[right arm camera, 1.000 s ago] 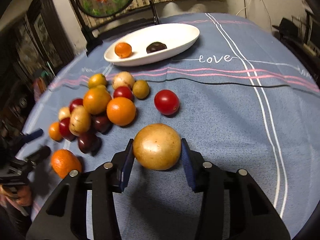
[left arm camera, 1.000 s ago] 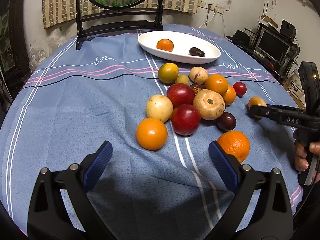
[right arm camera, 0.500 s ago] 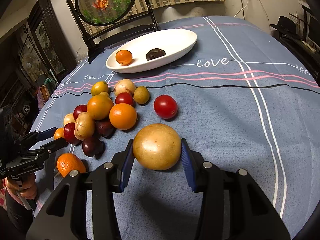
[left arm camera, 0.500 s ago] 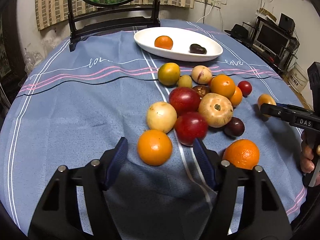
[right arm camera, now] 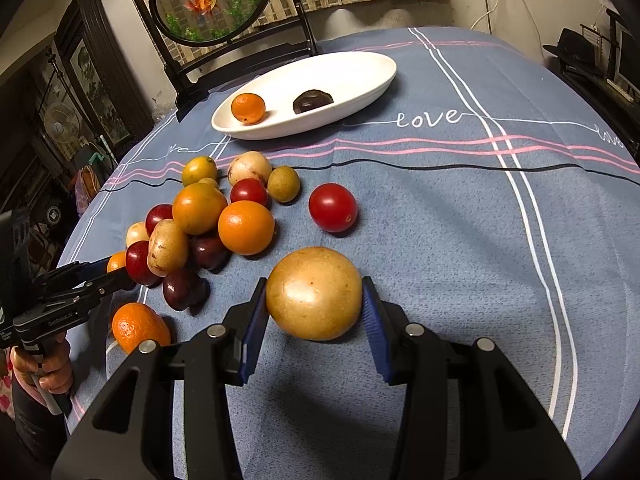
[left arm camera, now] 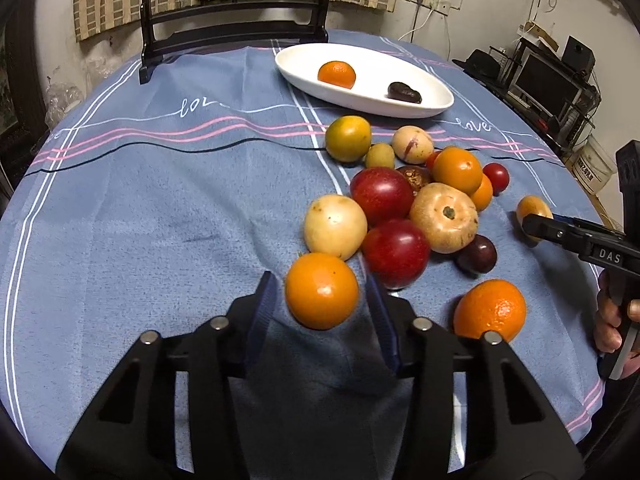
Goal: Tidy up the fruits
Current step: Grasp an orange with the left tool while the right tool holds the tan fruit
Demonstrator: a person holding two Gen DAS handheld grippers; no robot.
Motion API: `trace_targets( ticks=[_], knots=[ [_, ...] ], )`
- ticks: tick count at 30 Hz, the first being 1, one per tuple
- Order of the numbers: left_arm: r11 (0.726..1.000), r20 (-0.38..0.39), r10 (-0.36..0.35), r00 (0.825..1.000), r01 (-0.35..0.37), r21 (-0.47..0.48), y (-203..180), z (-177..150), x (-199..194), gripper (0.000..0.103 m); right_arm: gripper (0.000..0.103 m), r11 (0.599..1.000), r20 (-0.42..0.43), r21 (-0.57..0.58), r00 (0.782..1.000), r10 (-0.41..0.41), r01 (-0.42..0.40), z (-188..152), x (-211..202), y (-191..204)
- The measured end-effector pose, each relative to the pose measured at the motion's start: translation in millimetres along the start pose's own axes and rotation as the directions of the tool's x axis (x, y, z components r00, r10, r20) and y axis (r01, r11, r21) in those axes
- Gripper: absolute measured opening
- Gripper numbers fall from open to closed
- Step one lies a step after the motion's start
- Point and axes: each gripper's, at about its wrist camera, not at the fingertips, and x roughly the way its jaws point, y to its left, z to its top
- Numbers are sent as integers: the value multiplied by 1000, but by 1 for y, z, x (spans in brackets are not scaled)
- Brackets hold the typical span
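Observation:
An orange point(left arm camera: 322, 290) lies on the blue cloth between the pads of my left gripper point(left arm camera: 320, 312). Its jaws are closing, and thin gaps still show on both sides of the orange. My right gripper point(right arm camera: 314, 316) is shut on a round yellow-brown fruit point(right arm camera: 314, 292), just off the cloth. A heap of red, orange and pale fruits point(left arm camera: 400, 208) sits beyond the left gripper. The white oval plate point(left arm camera: 440, 100) at the back holds a small orange point(left arm camera: 337, 74) and a dark fruit point(left arm camera: 404, 92).
A rough-skinned orange point(left arm camera: 490, 310) lies to the right of the left gripper. A lone red tomato point(right arm camera: 333, 207) sits apart from the heap. A black chair with a round fish picture point(right arm camera: 212, 0) stands behind the table. A desk with monitors point(left arm camera: 552, 84) is at the right.
My left gripper moved forward around the front orange and its jaws narrowed from wide apart to close beside it. The right gripper kept still with its fruit.

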Motion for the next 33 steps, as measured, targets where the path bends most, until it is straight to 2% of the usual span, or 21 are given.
trace_targets(
  ticks=[12,21,33],
  knots=[
    [999,8,40,999,-40,30,-6,0,-1,37,45,1000,-2,1,1000,2,-2,0,0,0],
    [998,31,53,998,-54,41,-8,-12,-15,36,45,1000,-4,3,1000,4,-4,0,0,0],
    [996,-12,71,997,-71,59,-11,-4,1,36,45,1000,-6,14,1000,11,-11,-2,0,-3]
  ],
)
